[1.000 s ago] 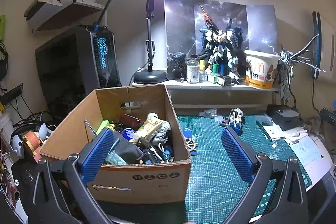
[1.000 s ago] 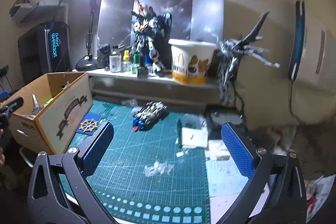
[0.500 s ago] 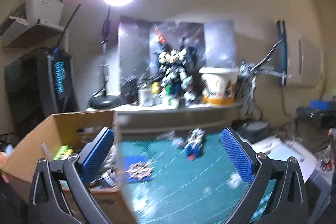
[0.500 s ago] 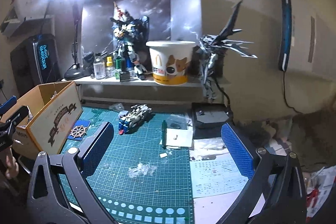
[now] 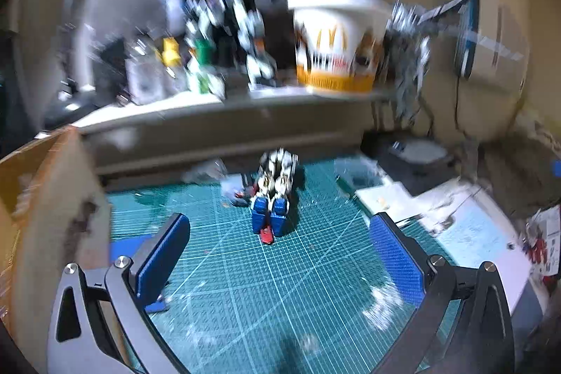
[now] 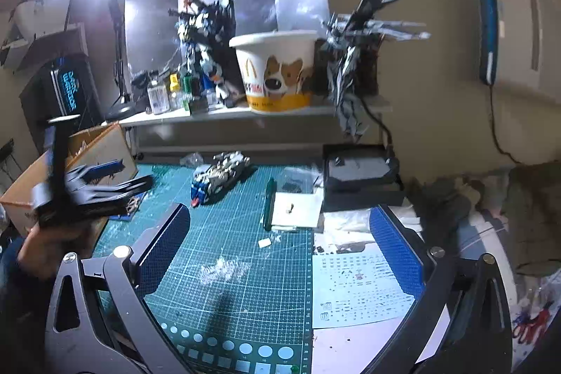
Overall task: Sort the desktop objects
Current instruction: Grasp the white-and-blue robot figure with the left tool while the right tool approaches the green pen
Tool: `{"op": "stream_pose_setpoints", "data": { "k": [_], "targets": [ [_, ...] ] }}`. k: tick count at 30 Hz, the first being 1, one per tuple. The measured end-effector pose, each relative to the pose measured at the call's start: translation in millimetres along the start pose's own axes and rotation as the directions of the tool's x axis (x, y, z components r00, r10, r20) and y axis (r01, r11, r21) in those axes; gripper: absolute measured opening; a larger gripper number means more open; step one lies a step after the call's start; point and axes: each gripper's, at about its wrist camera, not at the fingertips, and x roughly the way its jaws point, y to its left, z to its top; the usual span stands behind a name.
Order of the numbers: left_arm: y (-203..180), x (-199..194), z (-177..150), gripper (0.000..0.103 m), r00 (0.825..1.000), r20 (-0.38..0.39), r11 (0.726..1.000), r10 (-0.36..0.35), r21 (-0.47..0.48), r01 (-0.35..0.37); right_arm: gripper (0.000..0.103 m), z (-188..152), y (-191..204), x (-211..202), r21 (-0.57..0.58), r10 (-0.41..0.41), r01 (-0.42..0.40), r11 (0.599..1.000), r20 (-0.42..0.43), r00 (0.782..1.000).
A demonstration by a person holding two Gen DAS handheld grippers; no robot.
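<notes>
A: Left gripper (image 5: 279, 249)?
B: Spread wide, nothing between the blue pads (image 5: 394, 256). Hovering over green cutting mat (image 5: 245, 286), pointed at small robot model (image 5: 275, 191) lying on the mat near the back edge. View blurred.
A: Right gripper (image 6: 279, 246)?
B: Also wide apart, holding nothing, above mat beside decal sheet (image 6: 357, 291).
A: Cardboard box (image 6: 101, 149)?
B: Far left on mat edge, contents not visible now.
A: Model from right wrist?
B: Lying tilted, between box and dark pen (image 6: 269, 204), touching neither.
</notes>
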Motion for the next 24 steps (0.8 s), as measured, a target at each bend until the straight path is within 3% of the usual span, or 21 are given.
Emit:
{"op": "stream_pose_setpoints", "data": {
  "k": [4,7,9,11,22,24],
  "targets": [
    [-8,52,6,0.102,0.997,-0.073,0.999,-0.003,0.050,0.007,0.103,-10,-8,24,0.006,0.036,-0.036,0.999,-0.046,0.998],
    [-13,85,7,0.090,0.993,-0.114,0.995,0.012,0.098,-0.001,0.102,-21,-16,46,0.023,0.055,-0.053,0.998,-0.103,0.993],
    [-12,107,5,0.076,0.986,-0.164,0.994,0.018,0.106,0.000,0.101,-29,-23,57,0.047,0.064,-0.058,0.997,-0.131,0.989],
    [-8,124,4,0.075,0.978,-0.207,0.996,0.004,0.089,0.015,0.101,-35,-29,67,0.075,0.076,-0.065,0.995,-0.154,0.985],
    [9,174,23,0.075,0.960,-0.280,1.000,-0.024,0.004,0.026,0.101,-48,-52,93,0.148,0.115,-0.085,0.985,-0.207,0.972],
    [10,180,23,0.074,0.958,-0.285,1.000,-0.002,0.007,0.004,0.101,-51,-52,98,0.152,0.117,-0.085,0.985,-0.218,0.969]
  ]
}}
